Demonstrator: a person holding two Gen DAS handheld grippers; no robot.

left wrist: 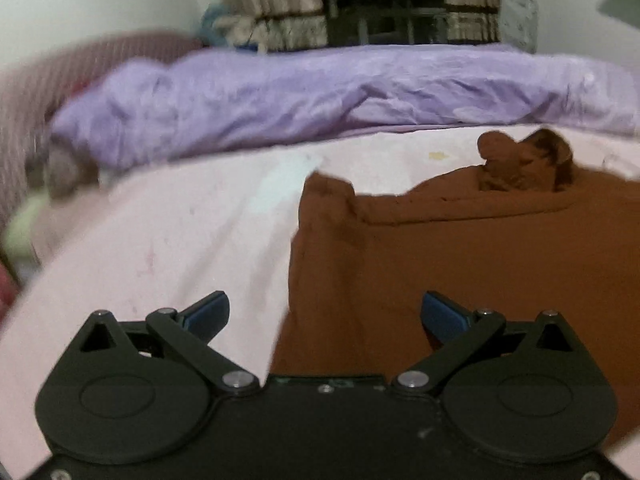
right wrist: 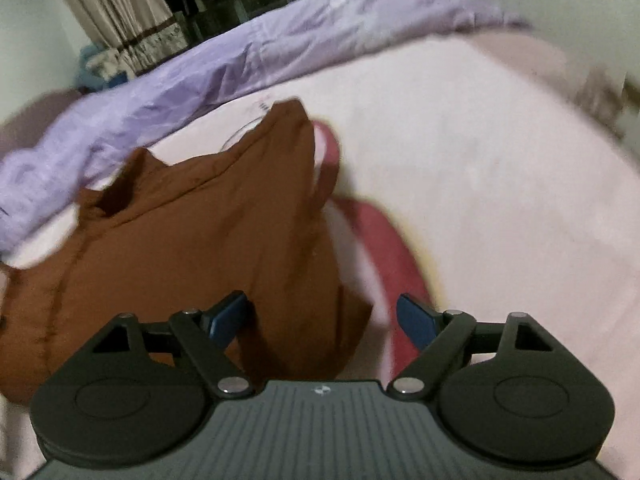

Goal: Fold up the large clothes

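A large brown garment [left wrist: 460, 264] lies spread on the pale pink bedsheet [left wrist: 168, 232], with a bunched lump at its far edge. In the left wrist view my left gripper [left wrist: 326, 316] hovers over the garment's left edge, its blue pads wide apart with nothing between them. In the right wrist view the same brown garment [right wrist: 192, 240] fills the left half. My right gripper [right wrist: 322, 320] stands open above its right edge, the cloth below the gap but not pinched.
A rumpled lilac duvet [left wrist: 320, 92] runs along the far side of the bed. A red band printed on the sheet [right wrist: 384, 236] curves to the right of the garment. Curtains [left wrist: 264, 0] and dark shelving stand behind the bed. Bare sheet [right wrist: 500, 168] lies to the right.
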